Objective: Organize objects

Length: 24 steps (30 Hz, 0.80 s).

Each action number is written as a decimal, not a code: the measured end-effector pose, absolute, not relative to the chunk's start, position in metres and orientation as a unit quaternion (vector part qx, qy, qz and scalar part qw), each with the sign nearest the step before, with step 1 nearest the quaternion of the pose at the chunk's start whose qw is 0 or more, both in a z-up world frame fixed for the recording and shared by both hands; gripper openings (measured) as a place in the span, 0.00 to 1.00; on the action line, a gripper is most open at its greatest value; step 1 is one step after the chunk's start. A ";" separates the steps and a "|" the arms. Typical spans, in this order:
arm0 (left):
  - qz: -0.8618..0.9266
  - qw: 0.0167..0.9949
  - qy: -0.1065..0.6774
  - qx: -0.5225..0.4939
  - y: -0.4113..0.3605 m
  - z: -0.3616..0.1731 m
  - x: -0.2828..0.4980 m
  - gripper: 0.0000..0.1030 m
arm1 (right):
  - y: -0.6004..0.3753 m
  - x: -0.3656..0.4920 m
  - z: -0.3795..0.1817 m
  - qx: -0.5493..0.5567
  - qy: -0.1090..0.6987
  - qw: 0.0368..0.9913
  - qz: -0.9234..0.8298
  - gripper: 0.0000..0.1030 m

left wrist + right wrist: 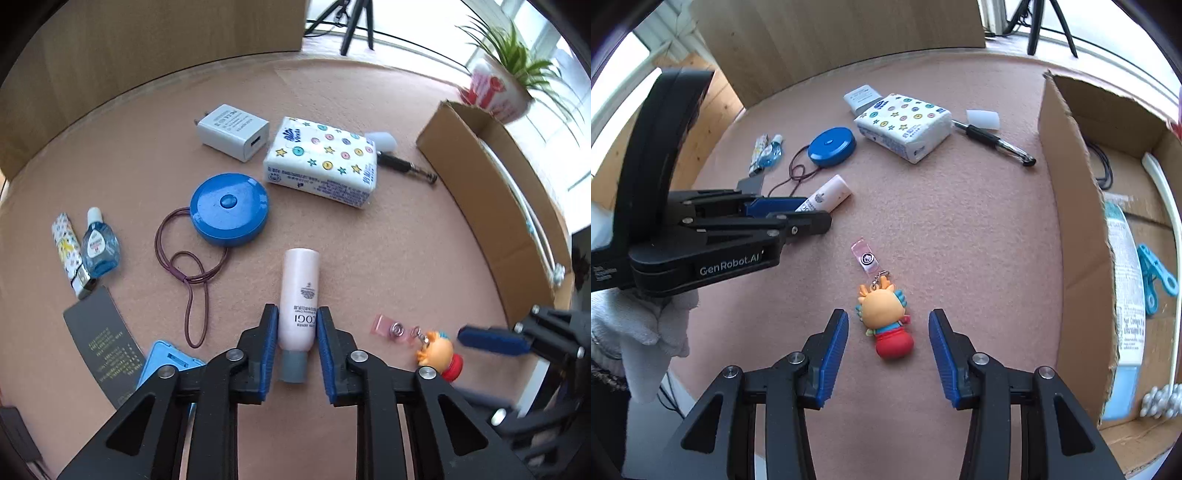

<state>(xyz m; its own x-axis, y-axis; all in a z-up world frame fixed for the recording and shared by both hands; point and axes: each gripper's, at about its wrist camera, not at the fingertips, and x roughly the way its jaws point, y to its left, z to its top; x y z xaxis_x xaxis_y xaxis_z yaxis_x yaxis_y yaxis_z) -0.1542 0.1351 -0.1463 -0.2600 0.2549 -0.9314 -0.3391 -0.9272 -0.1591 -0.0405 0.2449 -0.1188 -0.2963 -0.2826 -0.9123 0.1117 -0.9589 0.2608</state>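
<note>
Clearance on the mat: open middle, clutter left and far side, box wall on the right.

Bare mat runs from the cartoon keychain up to the tissue pack; free passage there. The cardboard box wall closes the right side, with the pen lying just before it. On the left, the left gripper and pink tube block the way, with the blue round case and cord loop behind.
</note>
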 end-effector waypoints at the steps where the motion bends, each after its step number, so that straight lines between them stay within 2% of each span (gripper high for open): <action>1: 0.794 0.184 0.030 -0.579 0.135 -0.147 -0.155 0.21 | 0.242 -0.041 -0.119 0.580 -0.066 0.125 -0.802 0.41; 6: 0.798 0.170 -0.003 -0.578 0.128 -0.148 -0.147 0.21 | 0.219 -0.041 -0.120 0.575 0.005 0.120 -0.809 0.40; 9: 0.800 0.166 -0.012 -0.577 0.122 -0.149 -0.135 0.21 | 0.211 -0.042 -0.124 0.579 0.028 0.119 -0.806 0.29; 16: 0.805 0.148 -0.046 -0.573 0.110 -0.149 -0.109 0.21 | 0.209 -0.039 -0.128 0.577 0.042 0.109 -0.808 0.23; 24: 0.805 0.146 -0.074 -0.571 0.101 -0.144 -0.098 0.21 | 0.212 -0.033 -0.114 0.559 0.038 0.104 -0.822 0.23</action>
<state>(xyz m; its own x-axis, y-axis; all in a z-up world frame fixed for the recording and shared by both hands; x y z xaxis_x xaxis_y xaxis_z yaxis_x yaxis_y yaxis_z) -0.0977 0.1014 -0.1439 -0.3057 0.3201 -0.8967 -0.1510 -0.9462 -0.2862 -0.0333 0.2116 -0.1135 -0.3530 -0.1283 -0.9268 0.2139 -0.9754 0.0536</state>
